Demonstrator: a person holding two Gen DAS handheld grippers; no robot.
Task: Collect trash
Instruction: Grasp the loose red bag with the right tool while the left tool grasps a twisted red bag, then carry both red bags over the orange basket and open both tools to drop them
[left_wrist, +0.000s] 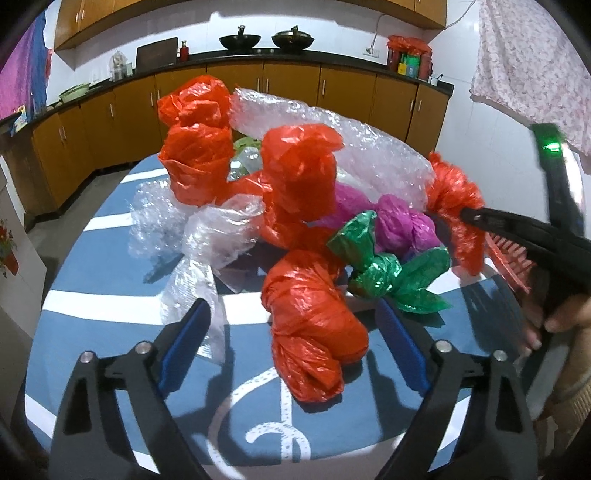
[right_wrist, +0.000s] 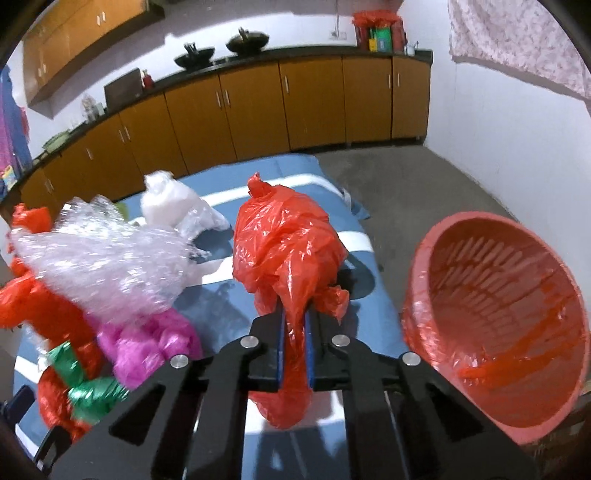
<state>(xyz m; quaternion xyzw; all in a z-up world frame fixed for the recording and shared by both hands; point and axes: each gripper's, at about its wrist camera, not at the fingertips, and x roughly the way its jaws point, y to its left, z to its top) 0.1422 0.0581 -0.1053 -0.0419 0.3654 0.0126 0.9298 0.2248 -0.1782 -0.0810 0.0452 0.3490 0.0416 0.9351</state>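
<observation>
Red plastic bag (right_wrist: 288, 258), pinched at its neck by the right gripper (right_wrist: 293, 332) beside the slotted red basket (right_wrist: 517, 295), presumably its destination; left gripper (left_wrist: 295, 350), wide apart, straddles another red bag (left_wrist: 314, 325) unclamped.

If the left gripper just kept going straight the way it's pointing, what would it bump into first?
Most likely the knotted orange bag lying on the blue cloth, right between the open fingers of the left gripper. Depth is hard to judge in this fisheye view, but nothing nearer shows.
</observation>
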